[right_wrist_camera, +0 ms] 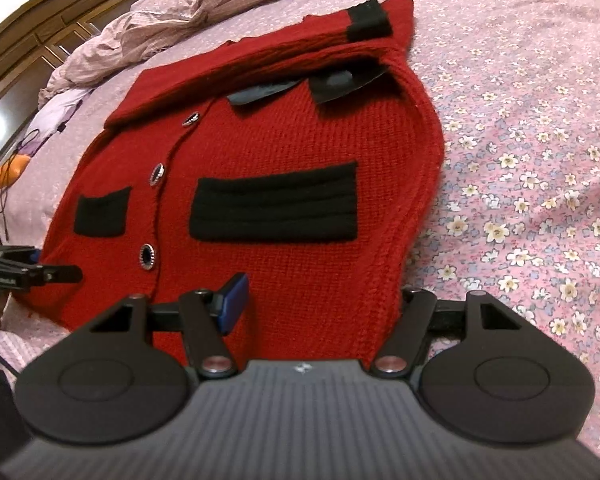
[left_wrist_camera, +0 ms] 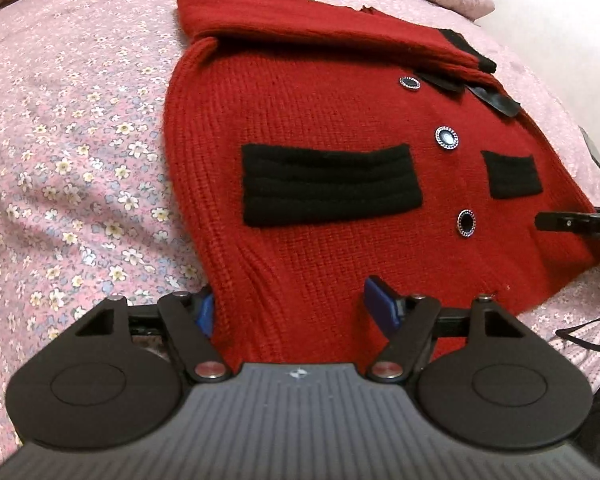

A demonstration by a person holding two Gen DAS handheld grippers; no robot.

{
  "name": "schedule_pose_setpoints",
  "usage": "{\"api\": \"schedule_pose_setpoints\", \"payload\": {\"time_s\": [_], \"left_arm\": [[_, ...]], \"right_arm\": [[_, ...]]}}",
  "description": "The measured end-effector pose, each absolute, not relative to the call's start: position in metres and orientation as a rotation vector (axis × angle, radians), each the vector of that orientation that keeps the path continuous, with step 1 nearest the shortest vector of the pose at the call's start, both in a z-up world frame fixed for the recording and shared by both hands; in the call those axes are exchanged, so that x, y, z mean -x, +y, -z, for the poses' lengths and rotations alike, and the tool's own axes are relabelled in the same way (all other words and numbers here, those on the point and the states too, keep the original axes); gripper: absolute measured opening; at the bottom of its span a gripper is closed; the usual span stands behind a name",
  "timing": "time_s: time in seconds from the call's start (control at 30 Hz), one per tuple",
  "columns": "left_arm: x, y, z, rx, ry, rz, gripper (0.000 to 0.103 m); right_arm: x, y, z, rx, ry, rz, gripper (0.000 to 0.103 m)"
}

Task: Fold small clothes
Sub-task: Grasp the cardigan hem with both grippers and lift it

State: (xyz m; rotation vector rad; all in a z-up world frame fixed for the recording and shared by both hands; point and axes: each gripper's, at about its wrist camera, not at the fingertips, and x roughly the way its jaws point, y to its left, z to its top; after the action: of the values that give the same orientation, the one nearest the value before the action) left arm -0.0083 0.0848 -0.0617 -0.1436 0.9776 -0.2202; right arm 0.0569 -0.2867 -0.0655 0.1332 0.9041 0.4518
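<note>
The left gripper (left_wrist_camera: 296,304) stood wide open, its blue pads (left_wrist_camera: 380,304) on either side of the bottom hem of the red knitted cardigan (left_wrist_camera: 320,128), holding nothing yet. The right gripper (right_wrist_camera: 320,300) was open in the same way at the other hem corner. Ahead of both, the cardigan lay flat on the floral bedsheet (left_wrist_camera: 80,140), sleeves folded across the top, black pockets (left_wrist_camera: 328,186) and buttons (left_wrist_camera: 466,223) facing up. To fold well, both grippers should probably pinch the hem at equal height and lift together, so the knit does not skew.
</note>
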Motion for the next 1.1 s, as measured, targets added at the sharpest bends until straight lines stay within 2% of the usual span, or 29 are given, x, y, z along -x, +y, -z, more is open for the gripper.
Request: {"api": "schedule_pose_setpoints", "payload": {"time_s": [0.17, 0.3, 0.37, 0.4, 0.43, 0.47, 0.53, 0.67, 1.1], "left_arm": [[0.004, 0.084, 0.062, 0.112, 1.000, 0.229, 0.076], [-0.003, 0.079, 0.064, 0.088, 1.016, 0.235, 0.075], [-0.003, 0.076, 0.064, 0.067, 1.007, 0.222, 0.061], [-0.003, 0.077, 0.063, 0.075, 1.001, 0.210, 0.057], [-0.003, 0.080, 0.062, 0.103, 0.994, 0.195, 0.045], [-0.003, 0.085, 0.060, 0.141, 0.991, 0.185, 0.034], [-0.003, 0.094, 0.058, 0.228, 0.991, 0.173, 0.027], [-0.003, 0.100, 0.050, 0.309, 0.985, 0.171, 0.023], [-0.032, 0.098, -0.015, 0.538, 0.807, 0.255, 0.020]], "right_arm": [[-0.055, -0.292, 0.066, -0.142, 0.895, -0.455, 0.065], [-0.054, -0.292, 0.068, -0.154, 0.881, -0.425, 0.056], [-0.053, -0.291, 0.067, -0.155, 0.878, -0.420, 0.045], [-0.053, -0.292, 0.067, -0.164, 0.879, -0.418, 0.035], [-0.054, -0.295, 0.067, -0.184, 0.880, -0.415, 0.027], [-0.055, -0.297, 0.066, -0.208, 0.879, -0.412, 0.024], [-0.056, -0.304, 0.063, -0.262, 0.869, -0.411, 0.016], [-0.057, -0.312, 0.053, -0.357, 0.840, -0.447, 0.012], [-0.093, -0.308, 0.006, -0.600, 0.628, -0.562, 0.011]]}}
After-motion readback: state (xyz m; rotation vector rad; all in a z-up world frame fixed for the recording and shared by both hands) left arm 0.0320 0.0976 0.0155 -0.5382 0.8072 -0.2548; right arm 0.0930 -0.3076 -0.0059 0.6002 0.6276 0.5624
